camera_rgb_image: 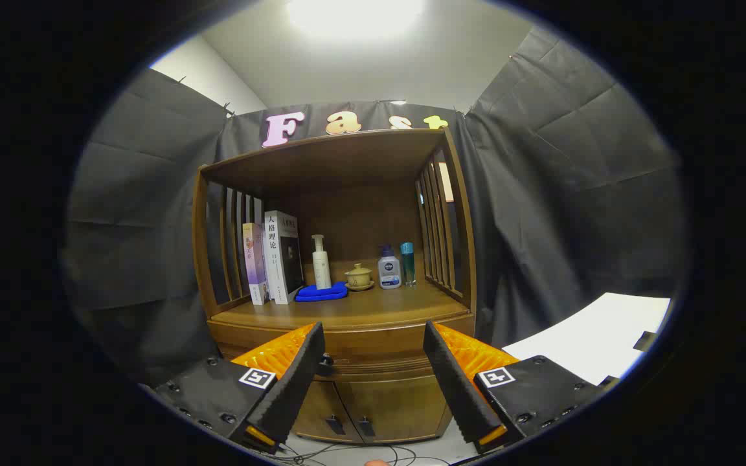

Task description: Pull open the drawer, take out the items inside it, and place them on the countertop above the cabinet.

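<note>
Your camera rides on the tongs (pixel 373 362), looking forward and slightly upward at the wooden cabinet (pixel 340 336) front, near its closed drawer (pixel 373 346).

Drawer (pixel 373 346): wooden, brown, closed, front flush with the cabinet (pixel 373 401). Small dark knob (pixel 327 360) sits just beside the left finger. Countertop (pixel 347 310) lies directly above the drawer.

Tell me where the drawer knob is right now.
In the gripper view the dark drawer knob sits on the shut drawer front below the countertop, just beside the left finger of the open tongs.
</note>
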`<action>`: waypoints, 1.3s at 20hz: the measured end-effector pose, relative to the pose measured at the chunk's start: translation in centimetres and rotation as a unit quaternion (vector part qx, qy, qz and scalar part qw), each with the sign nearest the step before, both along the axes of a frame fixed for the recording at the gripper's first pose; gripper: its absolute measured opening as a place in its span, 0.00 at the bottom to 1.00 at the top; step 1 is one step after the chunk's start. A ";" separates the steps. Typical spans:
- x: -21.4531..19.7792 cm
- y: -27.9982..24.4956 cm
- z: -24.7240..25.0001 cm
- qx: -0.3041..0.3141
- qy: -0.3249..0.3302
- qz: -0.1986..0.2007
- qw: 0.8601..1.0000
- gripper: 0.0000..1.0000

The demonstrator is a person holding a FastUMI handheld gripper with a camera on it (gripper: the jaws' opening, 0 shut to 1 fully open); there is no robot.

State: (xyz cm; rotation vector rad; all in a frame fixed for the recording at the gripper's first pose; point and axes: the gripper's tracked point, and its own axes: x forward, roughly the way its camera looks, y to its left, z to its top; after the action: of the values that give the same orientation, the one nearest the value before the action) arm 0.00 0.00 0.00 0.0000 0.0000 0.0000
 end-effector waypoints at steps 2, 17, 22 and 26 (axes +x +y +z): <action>0.1 -0.1 -0.2 -0.001 0.003 0.000 1.000 0.97; 0.3 -0.3 -0.1 0.005 -0.003 -0.004 1.000 0.98; 0.5 -0.1 0.1 0.008 -0.007 -0.002 1.000 0.97; 1.2 0.2 -0.1 0.012 -0.003 0.003 1.000 0.97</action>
State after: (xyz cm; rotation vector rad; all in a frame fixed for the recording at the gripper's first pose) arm 1.22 0.24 -0.13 0.0231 -0.0066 0.0051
